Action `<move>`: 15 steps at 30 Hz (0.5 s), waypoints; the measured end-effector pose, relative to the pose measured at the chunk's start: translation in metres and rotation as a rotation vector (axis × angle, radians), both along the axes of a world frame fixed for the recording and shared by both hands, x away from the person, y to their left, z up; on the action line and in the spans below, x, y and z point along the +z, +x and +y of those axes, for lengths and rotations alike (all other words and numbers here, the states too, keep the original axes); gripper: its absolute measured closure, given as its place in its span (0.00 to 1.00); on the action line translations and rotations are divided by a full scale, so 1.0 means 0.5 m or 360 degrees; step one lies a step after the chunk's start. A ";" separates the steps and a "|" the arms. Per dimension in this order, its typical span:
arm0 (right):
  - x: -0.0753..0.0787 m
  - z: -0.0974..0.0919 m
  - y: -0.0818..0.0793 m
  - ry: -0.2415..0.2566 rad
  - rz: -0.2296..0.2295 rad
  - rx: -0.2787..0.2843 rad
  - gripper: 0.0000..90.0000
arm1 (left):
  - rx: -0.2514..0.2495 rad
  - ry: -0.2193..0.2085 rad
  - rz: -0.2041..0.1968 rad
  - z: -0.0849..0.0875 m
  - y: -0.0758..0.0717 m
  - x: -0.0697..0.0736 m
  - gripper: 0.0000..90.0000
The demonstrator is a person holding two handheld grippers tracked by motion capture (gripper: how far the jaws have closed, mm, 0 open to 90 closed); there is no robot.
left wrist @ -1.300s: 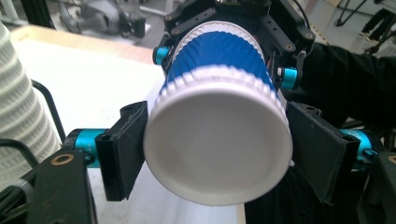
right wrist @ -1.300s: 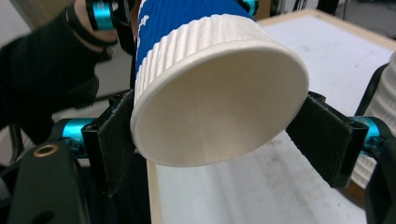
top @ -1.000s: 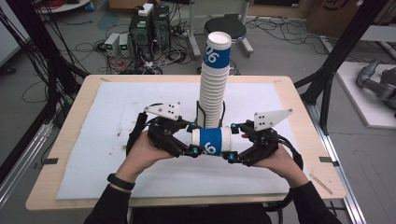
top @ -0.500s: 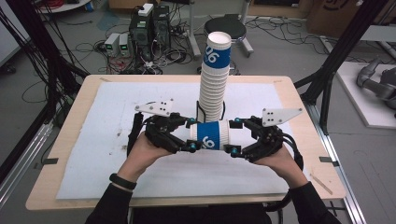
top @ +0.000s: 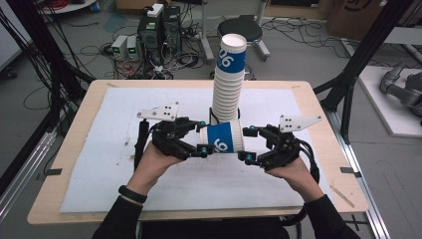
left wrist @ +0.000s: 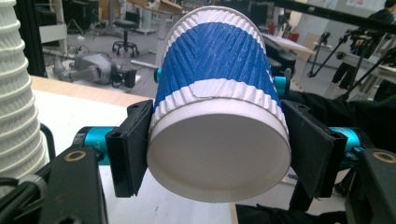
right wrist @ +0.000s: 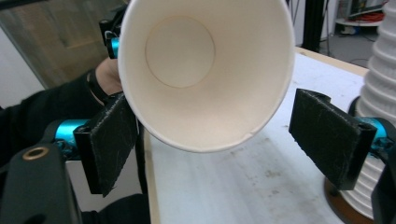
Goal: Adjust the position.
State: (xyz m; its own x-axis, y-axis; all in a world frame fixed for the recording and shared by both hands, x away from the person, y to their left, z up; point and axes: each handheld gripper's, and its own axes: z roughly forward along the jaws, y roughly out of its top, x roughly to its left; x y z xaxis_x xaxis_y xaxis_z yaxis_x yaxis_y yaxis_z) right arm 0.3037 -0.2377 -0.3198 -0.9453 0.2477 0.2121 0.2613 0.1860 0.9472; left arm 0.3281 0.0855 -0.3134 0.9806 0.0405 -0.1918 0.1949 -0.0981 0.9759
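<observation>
A blue-and-white ribbed paper cup [top: 224, 139] lies level in the air between my two grippers, just in front of a tall stack of the same cups [top: 228, 94]. My left gripper [top: 202, 137] is shut on the cup's base end; in the left gripper view its gripper [left wrist: 219, 151] has both pads pressed on the cup [left wrist: 215, 93]. My right gripper [top: 246, 143] stands open around the cup's mouth. In the right gripper view the gripper [right wrist: 219, 140] faces the empty inside of the cup [right wrist: 205, 70], and its right pad [right wrist: 329, 137] is clear of the rim.
A white mat [top: 124, 139] covers the wooden table [top: 69, 164]. The cup stack [right wrist: 380, 93] rises close on the right of the right gripper view and at the left edge [left wrist: 18, 88] of the left gripper view. Behind the table are a stool [top: 240, 30], computer boxes [top: 157, 25] and black frame posts.
The left gripper and the cup it holds have shifted slightly left and toward the stack. The right hand has stayed about where it was.
</observation>
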 end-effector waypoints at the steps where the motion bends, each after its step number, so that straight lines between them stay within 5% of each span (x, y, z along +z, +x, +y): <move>1: -0.001 0.001 0.001 0.0005 -0.0001 -0.0002 0.18 | 0.0002 -0.0031 0.0008 0.000 0.001 -0.002 0.33; 7: -0.008 0.006 0.004 0.0150 0.0079 0.0020 0.18 | -0.0006 -0.0084 0.0044 -0.006 0.002 -0.010 0.33; 15: -0.010 0.006 0.006 0.0215 0.0122 0.0052 0.18 | -0.0044 -0.0083 0.0060 -0.022 0.001 -0.019 0.33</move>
State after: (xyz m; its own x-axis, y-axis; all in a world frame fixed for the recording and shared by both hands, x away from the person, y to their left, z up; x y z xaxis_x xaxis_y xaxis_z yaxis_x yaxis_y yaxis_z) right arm 0.3069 -0.2345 -0.3245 -0.9322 0.1813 0.3133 0.3296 0.0680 0.9417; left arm 0.3285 0.0748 -0.3229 0.9733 0.0026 -0.2296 0.2294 -0.0531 0.9719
